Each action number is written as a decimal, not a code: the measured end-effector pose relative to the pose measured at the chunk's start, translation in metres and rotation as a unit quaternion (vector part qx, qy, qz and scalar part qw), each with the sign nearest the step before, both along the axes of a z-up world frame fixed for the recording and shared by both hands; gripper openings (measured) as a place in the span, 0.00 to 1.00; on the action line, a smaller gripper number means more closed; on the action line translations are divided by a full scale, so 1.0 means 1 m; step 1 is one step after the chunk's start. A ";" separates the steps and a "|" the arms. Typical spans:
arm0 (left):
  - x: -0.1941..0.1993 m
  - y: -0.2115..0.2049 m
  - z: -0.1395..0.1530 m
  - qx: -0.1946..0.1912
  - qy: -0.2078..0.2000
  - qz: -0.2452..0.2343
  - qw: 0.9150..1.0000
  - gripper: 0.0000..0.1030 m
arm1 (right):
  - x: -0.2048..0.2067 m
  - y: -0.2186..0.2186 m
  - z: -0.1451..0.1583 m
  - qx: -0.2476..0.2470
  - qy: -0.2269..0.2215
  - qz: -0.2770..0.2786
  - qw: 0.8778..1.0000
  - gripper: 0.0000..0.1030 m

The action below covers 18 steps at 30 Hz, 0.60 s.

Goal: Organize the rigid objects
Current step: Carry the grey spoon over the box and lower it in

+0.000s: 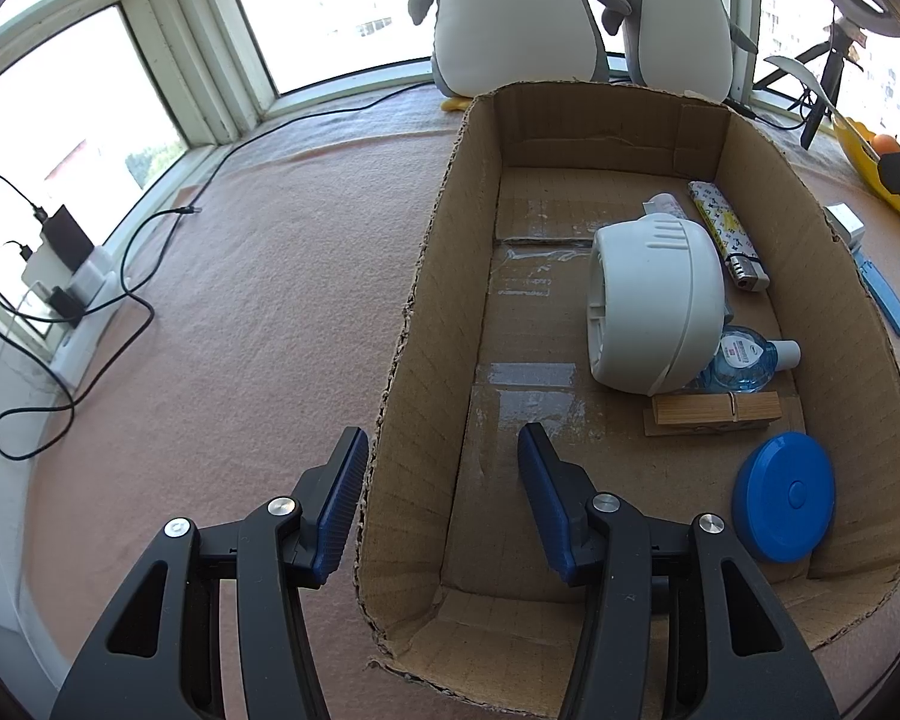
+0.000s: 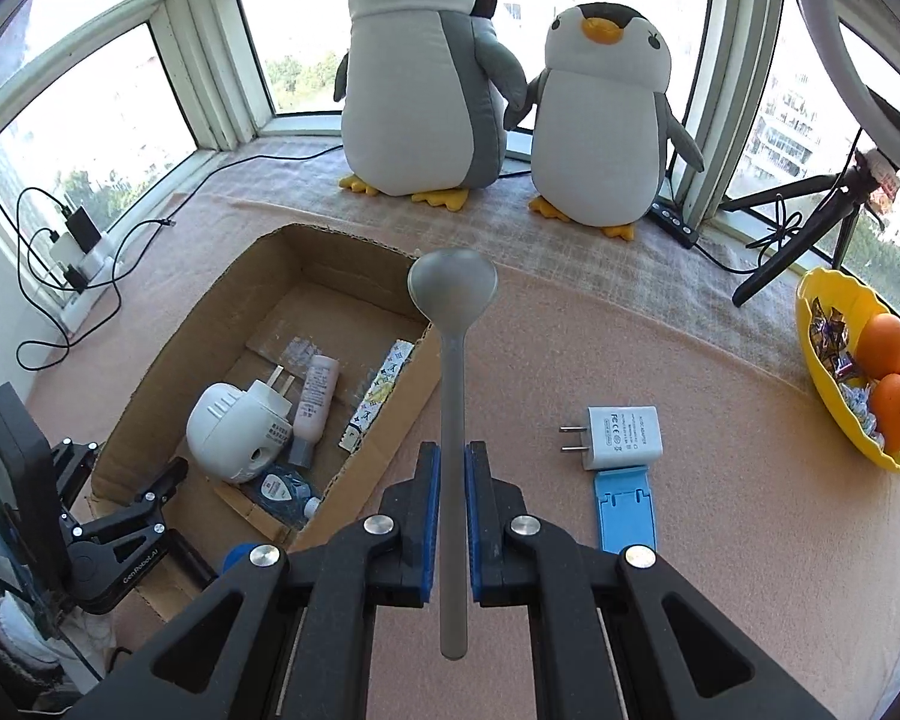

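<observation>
Two tools: I have one in each hand, and only the right one is carrying anything.
Right tool [image 2: 450, 468]: its blue pads are clamped on the stem of a grey spoon [image 2: 453, 360], bowl end pointing away from me, handle end sticking out behind the pads toward me.
Spoon position: it hangs in the air above the right wall of the cardboard box [image 2: 390, 420], the bowl over the box's far right corner, touching nothing but my pads.
Left tool [image 1: 444, 492]: its fingers straddle the near left wall of the box, one outside and one inside; I judge it steadies that wall, though whether the pads press the card I cannot tell.
Box contents: white plug-in device [image 1: 654, 306], clear blue bottle [image 1: 744, 360], wooden clip [image 1: 714, 411], blue round lid [image 1: 783, 495], patterned lighter [image 1: 729, 234], all crowded along the right side.
Free space: the left half of the box floor is bare, so I would carry the spoon leftward over it.
Doing it well: lower the spoon flat and lengthwise before letting go, keeping the bowl off the white device.
Waiting on the table: white charger [image 2: 621, 429] and blue stand [image 2: 624, 510], to the right of the box.
Risk: the long stem may catch the wall if tilted.
</observation>
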<state>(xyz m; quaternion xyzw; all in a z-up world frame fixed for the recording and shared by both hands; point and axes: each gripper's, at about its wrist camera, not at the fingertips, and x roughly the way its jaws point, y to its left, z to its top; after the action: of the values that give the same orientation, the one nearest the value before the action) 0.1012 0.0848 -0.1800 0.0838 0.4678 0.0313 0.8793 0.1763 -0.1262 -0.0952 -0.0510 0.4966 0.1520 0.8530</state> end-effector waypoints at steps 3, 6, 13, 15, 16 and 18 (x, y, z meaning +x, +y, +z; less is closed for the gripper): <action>0.000 0.000 0.000 -0.001 0.000 0.001 1.000 0.50 | 0.003 0.019 0.004 0.006 -0.008 0.012 1.000 0.07; -0.001 0.000 -0.001 -0.002 -0.001 0.001 1.000 0.50 | 0.006 0.036 0.004 0.010 -0.010 0.025 1.000 0.07; -0.001 0.000 -0.001 -0.003 -0.001 0.001 1.000 0.50 | 0.012 0.064 -0.006 0.028 0.006 0.036 0.999 0.07; -0.001 0.000 -0.001 -0.003 -0.001 0.001 1.000 0.50 | 0.014 0.069 -0.010 0.032 0.013 0.037 0.999 0.07; -0.001 0.000 -0.001 -0.003 -0.001 0.001 1.000 0.50 | 0.014 0.071 -0.012 0.033 0.016 0.037 0.999 0.07; -0.001 0.000 -0.001 -0.004 -0.001 0.002 1.000 0.50 | 0.015 0.075 -0.016 0.036 0.023 0.036 0.998 0.07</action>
<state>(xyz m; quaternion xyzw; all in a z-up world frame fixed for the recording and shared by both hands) 0.1005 0.0852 -0.1807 0.0797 0.4673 0.0312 0.8799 0.1909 -0.0517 -0.1113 -0.0350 0.5085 0.2016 0.8364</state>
